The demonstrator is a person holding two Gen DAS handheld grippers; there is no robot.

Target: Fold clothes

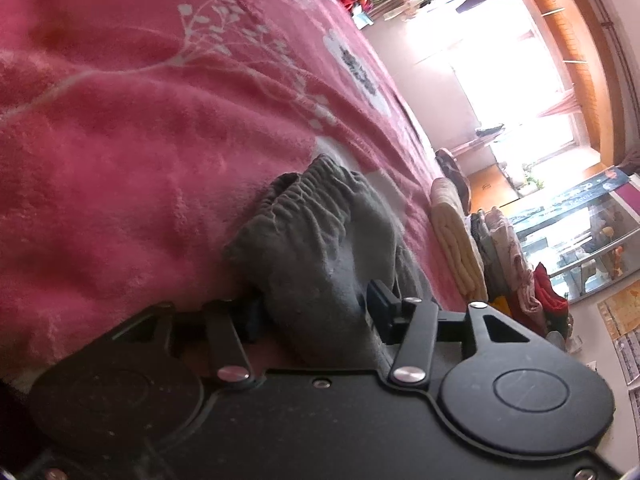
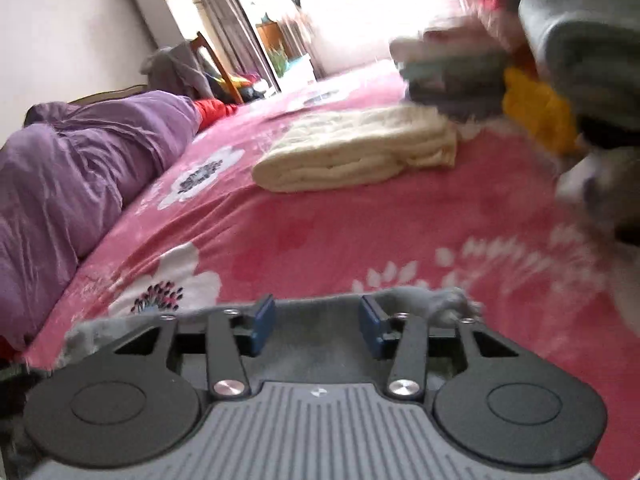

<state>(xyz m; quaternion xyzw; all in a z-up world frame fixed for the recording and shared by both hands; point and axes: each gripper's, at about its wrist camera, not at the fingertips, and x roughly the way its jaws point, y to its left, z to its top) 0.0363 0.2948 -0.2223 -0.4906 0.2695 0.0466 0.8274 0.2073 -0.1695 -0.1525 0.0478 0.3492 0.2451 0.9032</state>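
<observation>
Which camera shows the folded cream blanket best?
The right wrist view: the cream blanket lies in the open on the pink bedspread, its top and stacked folds in full sight. The left wrist view catches it only small and edge-on, far off by the clothes pile.

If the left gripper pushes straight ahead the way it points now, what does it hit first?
The left gripper would meet the grey garment first: its bunched cloth with the elastic waistband already sits between the open fingers. Beyond it lies the pink bedspread; depth there is unclear.
</observation>
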